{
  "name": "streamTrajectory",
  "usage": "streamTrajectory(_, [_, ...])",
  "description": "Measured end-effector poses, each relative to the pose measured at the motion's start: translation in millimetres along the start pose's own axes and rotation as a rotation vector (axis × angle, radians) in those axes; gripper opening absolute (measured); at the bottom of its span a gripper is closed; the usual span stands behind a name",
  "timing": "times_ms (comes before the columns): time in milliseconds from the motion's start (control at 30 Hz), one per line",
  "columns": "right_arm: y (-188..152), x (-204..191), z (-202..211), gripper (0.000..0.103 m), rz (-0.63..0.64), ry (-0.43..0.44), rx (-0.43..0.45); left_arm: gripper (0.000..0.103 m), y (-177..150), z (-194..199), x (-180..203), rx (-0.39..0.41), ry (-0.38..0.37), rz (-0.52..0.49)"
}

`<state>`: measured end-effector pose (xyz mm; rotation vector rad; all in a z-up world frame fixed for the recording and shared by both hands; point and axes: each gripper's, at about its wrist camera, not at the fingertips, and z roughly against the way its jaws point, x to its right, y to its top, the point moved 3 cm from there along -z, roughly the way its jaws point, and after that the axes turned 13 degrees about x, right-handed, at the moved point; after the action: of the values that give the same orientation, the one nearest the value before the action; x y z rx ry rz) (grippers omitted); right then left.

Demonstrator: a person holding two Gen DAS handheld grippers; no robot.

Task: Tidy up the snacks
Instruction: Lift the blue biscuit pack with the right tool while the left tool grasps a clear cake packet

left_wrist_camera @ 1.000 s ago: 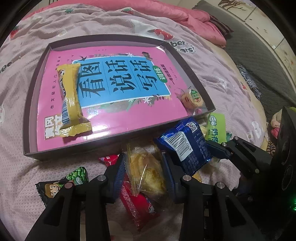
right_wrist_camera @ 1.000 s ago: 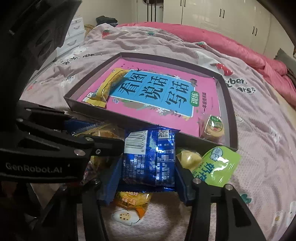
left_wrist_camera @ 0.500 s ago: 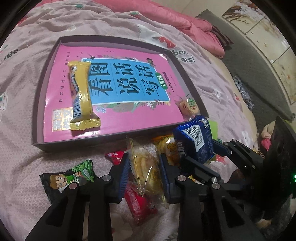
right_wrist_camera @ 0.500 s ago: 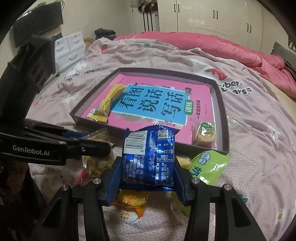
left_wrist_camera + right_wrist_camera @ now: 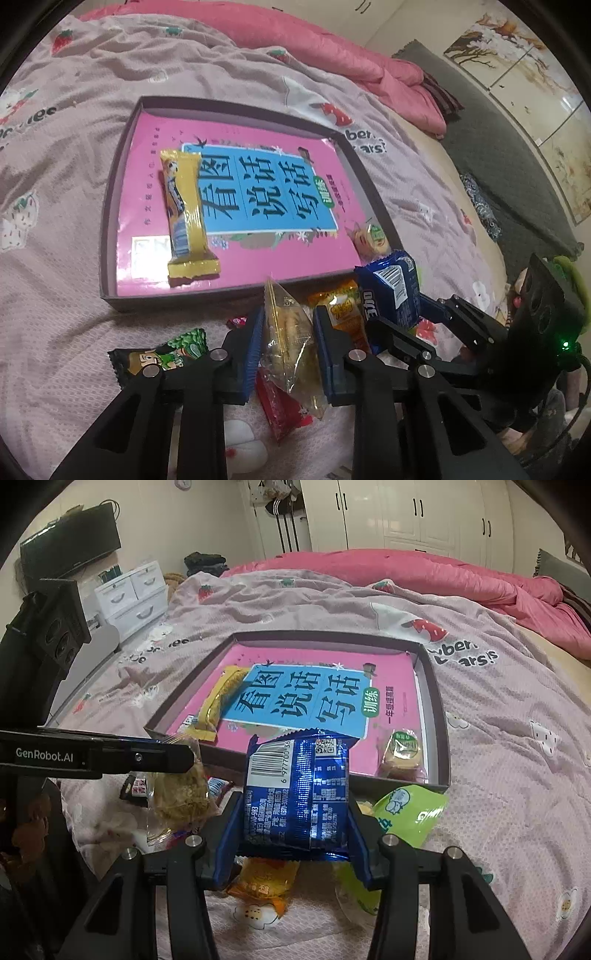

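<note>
Two views reach me. On my left wrist feed I see a pinkish-grey bedspread printed with strawberries point(image 5: 74, 206), a rumpled pink quilt point(image 5: 369, 62) at the far side and a dark grey rug point(image 5: 517, 173) off to the right. Ahead of my left gripper point(image 5: 289, 343) lies a shallow dark-rimmed tray point(image 5: 107, 229) lined with a pink book cover; a long yellow wrapped bar point(image 5: 186, 218) rests in its left half and a small round cake in clear wrap point(image 5: 371, 240) sits in its near right corner. My left fingers are clenched on a clear packet of golden pastry point(image 5: 291, 332). Below it lies a red packet point(image 5: 284, 410), left of the fingers a green-and-black cartoon packet point(image 5: 162, 354), right of them an orange packet point(image 5: 343, 310).

On my right wrist feed, white wardrobes point(image 5: 406, 513), a white drawer unit point(image 5: 133, 594) and a dark screen point(image 5: 70, 550) stand beyond the bed. My right gripper point(image 5: 295, 830) grasps a shiny blue foil packet point(image 5: 295, 794) upright, just short of the tray's near rim. A light green packet point(image 5: 410, 812) lies right of it, on the bedspread.
</note>
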<state>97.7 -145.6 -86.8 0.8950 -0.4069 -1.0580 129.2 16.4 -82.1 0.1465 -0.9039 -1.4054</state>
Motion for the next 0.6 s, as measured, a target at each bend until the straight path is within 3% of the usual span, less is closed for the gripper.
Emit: streamTrajectory(600, [8.2, 3.6, 7.6, 0.051, -0.022, 0.002, 0.046, 0.027, 32.0, 19.0, -7.9, 0.111, 0.021, 0.037])
